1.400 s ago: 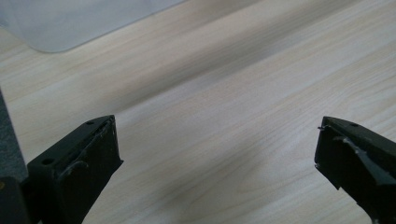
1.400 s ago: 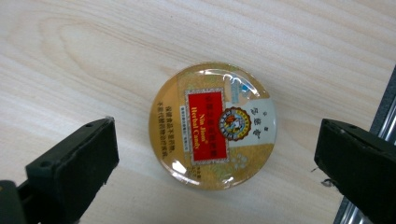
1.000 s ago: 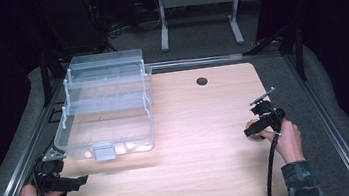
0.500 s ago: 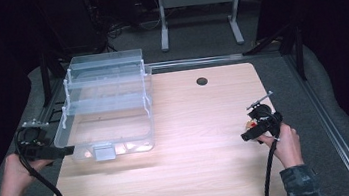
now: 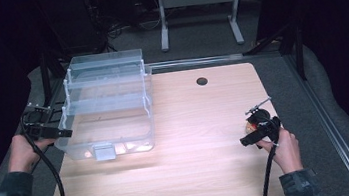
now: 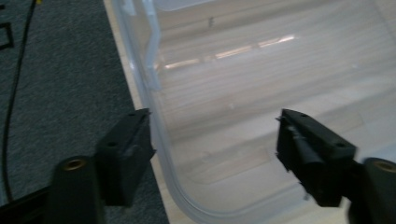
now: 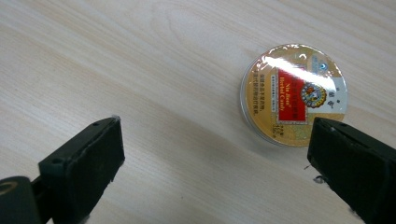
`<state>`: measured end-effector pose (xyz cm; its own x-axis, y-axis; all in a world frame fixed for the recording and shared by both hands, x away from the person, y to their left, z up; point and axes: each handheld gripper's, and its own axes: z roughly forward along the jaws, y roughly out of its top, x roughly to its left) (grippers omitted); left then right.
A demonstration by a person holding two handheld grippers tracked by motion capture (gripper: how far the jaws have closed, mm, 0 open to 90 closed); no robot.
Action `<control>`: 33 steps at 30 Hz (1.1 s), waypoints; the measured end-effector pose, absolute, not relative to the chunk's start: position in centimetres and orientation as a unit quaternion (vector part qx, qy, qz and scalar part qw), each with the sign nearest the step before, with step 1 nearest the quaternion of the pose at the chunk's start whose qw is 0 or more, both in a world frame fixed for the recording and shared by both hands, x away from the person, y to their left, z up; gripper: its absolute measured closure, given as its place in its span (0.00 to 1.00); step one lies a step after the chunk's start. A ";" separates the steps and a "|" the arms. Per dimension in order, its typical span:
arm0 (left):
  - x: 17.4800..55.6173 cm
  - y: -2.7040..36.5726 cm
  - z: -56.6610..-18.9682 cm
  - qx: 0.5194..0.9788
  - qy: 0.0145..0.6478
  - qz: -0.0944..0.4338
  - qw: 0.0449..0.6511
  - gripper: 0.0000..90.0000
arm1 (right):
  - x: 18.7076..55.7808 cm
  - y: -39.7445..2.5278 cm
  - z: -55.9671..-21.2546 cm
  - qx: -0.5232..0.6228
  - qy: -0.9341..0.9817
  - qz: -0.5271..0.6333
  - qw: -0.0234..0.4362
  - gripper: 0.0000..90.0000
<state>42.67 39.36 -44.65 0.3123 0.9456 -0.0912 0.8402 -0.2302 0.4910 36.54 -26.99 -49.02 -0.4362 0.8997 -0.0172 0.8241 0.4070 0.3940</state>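
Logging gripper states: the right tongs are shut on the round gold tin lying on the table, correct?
Not quite. The right tongs are open, as the right gripper view shows; the round gold tin lies on the table ahead of them, near one jaw, ungrasped.

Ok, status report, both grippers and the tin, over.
Left gripper open, straddling clear bin wall. Right gripper open over round candy tin on table. Nothing in the way.

The wooden worktop (image 5: 196, 166) is carrying a clear plastic bin (image 5: 108, 111) at its far-left corner. A small round tin (image 7: 293, 94) is lying flat near its right edge.
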 end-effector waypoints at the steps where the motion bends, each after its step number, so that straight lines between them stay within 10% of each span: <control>1: 42.9 39.4 -44.8 0.775 0.579 0.118 0.225 0.39 | 36.4 -26.9 -49.0 0.518 0.832 0.162 0.117 0.04; 18: 45.9 40.5 -47.4 0.754 0.618 0.106 0.196 0.88 | 35.4 -27.2 -48.7 0.516 0.830 0.177 0.118 0.07; 33: 45.4 39.4 -47.5 0.776 0.588 0.100 0.205 0.88 | 34.7 -28.5 -48.9 0.532 0.816 0.191 0.121 0.07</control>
<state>45.43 39.37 -47.47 0.2888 0.9535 -0.0858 0.8720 -0.2250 0.4347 34.70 -28.53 -48.85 -0.4039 0.9148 0.0054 0.8225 0.3606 0.4399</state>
